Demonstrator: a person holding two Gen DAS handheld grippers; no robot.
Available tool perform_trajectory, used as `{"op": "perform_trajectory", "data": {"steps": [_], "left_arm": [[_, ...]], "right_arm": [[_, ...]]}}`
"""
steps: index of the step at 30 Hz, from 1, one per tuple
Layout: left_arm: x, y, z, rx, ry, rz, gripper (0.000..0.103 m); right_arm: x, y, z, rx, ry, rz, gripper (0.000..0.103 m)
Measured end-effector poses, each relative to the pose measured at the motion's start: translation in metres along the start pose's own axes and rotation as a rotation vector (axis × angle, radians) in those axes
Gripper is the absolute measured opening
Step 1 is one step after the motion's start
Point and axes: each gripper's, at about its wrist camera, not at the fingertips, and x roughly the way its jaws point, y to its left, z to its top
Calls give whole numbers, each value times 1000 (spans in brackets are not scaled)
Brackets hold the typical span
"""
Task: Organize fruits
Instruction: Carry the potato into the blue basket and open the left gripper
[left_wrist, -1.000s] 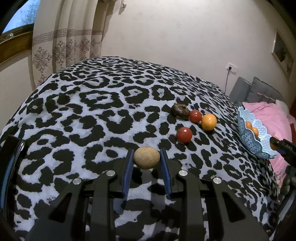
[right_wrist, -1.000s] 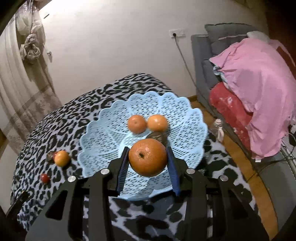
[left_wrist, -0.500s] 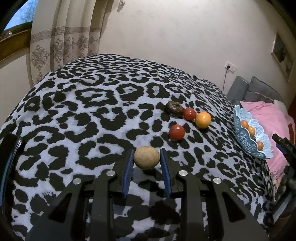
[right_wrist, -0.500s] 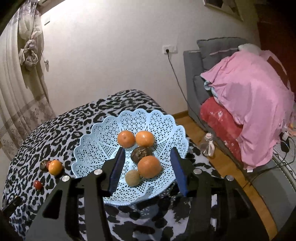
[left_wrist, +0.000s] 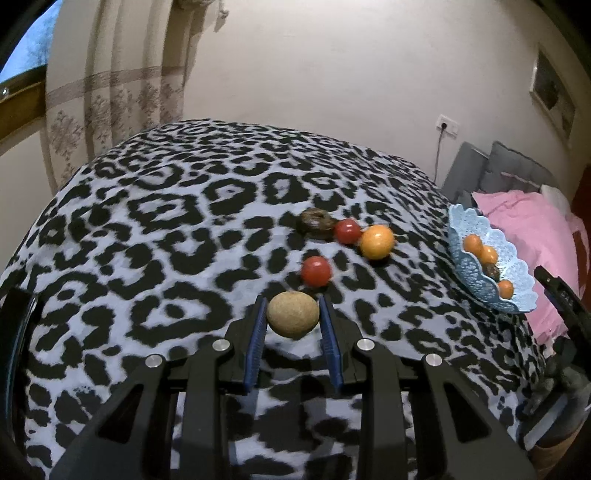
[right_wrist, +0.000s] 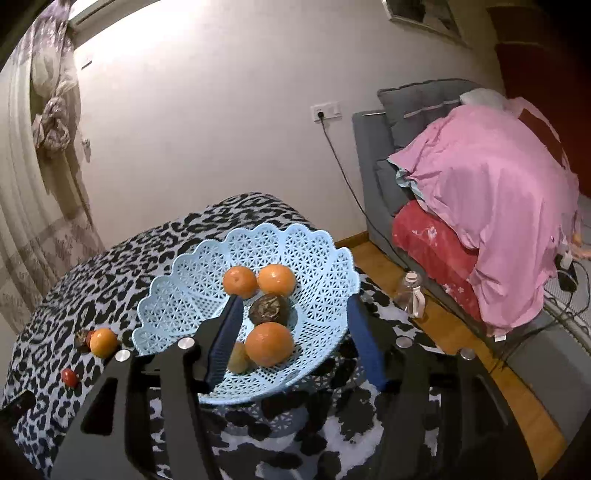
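Both grippers differ: the left gripper (left_wrist: 292, 320) pinches a tan round fruit (left_wrist: 292, 314) between its blue pads, lifted off the leopard-print cloth (left_wrist: 166, 221), presumably bound for the blue basket (right_wrist: 184, 295). Spread wide and empty, the right gripper (right_wrist: 295, 343) hovers over that basket, where 3 oranges (right_wrist: 269, 343) lie, leaving 4 fruits (left_wrist: 376, 242) on the cloth.

I'm in a home living room: grey cushioned sofa (right_wrist: 424, 122) under pink blanket (right_wrist: 491, 192), patterned beige curtains (left_wrist: 110, 92).
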Motion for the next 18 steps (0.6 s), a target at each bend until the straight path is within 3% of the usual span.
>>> {"op": "perform_trajectory", "data": {"steps": [3,6,18], "left_arm": [[2,-19,6,32,-4,-24,29],[5,-45,11,75,-11,-55,29],[24,-149,26,240,-34,-174,29]], "right_arm": [[1,-7,-1,31,-15,-13,60],[4,-11,-5,57,-16,-24,69],[2,-16,-14,73,-47,1,71]]}}
